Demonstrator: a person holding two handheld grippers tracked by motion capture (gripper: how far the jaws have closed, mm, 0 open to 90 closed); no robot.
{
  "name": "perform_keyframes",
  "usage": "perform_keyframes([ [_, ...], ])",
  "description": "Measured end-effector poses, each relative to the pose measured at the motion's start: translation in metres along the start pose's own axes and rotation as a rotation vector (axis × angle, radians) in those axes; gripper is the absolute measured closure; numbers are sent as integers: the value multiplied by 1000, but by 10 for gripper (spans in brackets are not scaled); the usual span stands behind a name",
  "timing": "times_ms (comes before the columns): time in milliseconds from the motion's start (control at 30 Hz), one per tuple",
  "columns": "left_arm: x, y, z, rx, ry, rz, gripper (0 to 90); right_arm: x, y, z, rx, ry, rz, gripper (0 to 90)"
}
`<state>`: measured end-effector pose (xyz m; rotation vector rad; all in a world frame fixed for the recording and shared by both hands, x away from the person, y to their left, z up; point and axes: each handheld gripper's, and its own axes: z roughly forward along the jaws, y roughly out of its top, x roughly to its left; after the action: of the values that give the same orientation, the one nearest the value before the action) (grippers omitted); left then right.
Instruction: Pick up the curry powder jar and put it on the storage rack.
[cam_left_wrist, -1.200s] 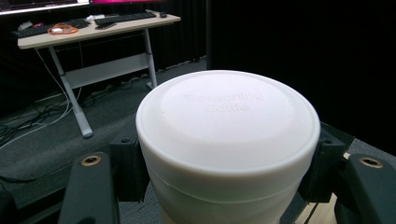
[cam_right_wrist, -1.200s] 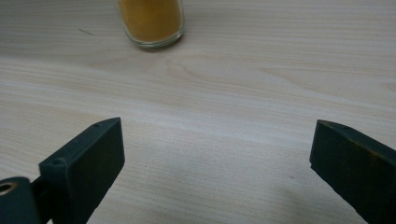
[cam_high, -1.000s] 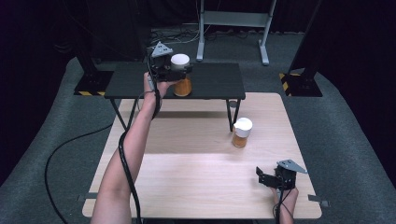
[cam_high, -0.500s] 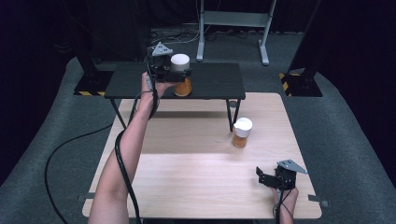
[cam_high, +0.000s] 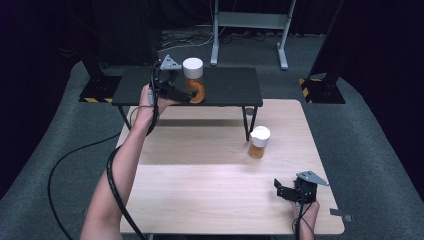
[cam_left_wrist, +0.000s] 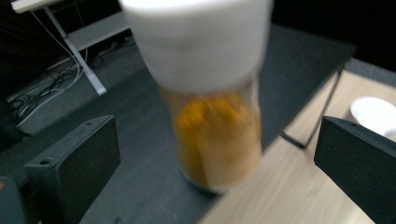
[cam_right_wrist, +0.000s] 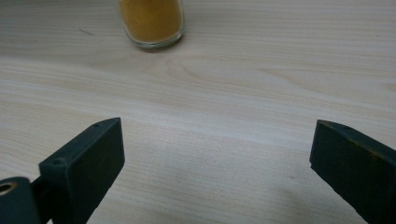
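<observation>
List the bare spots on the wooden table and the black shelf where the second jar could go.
Black shelf: bare to the right of the shelf jar; crowded at its left, where the left gripper stands open around that jar. Wooden table: bare middle and left, between table jar and the forearm; right gripper takes the near right corner.

Grey carpet floor (cam_high: 380, 150) under wooden table (cam_high: 200, 200), dark surroundings.

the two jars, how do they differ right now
The far jar stands on the black shelf, between the open jaws of the left gripper; the near jar stands on the wooden table, apart from the right gripper. Both are upright, white-lidded, with orange contents.
</observation>
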<state>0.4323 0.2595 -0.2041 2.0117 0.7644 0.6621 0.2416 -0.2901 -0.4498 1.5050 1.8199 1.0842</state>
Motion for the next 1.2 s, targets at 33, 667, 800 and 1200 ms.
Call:
perform_keyframes([
  [33, -3, -3, -1, 9, -1, 6, 0, 0, 0, 0, 0, 0, -2, 22],
  [667, -91, -117, 0, 99, 14, 86, 0, 0, 1, 1, 8, 0, -3, 21],
  [800, -109, -145, 7, 117, -6, 55, 0, 0, 2, 1, 12, 3, -8, 21],
  [1200, -136, -207, 17, 169, -17, -71, 0, 2, 2, 1, 9, -3, -12, 7],
])
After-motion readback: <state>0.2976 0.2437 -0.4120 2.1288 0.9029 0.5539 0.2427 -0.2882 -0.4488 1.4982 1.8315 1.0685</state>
